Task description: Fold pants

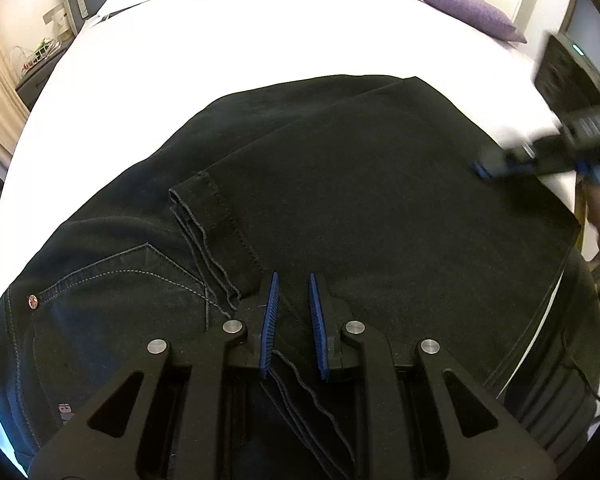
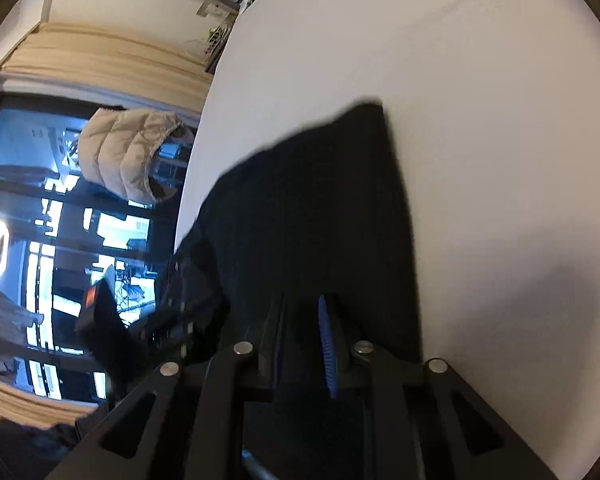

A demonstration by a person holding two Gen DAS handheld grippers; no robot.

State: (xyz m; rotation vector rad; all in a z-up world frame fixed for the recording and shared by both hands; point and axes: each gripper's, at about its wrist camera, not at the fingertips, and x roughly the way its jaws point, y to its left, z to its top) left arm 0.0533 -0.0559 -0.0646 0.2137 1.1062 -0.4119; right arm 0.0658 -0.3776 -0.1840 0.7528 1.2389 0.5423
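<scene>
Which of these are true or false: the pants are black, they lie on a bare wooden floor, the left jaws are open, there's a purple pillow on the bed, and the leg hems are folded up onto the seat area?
1. The pants are black. True.
2. They lie on a wooden floor. False: they lie on a white bed.
3. The left gripper has its jaws open. True, with a gap between the blue pads and no cloth pinched.
4. A purple pillow sits on the bed. True.
5. The leg hems hang off the bed. False: they are folded over near the back pocket.
</scene>
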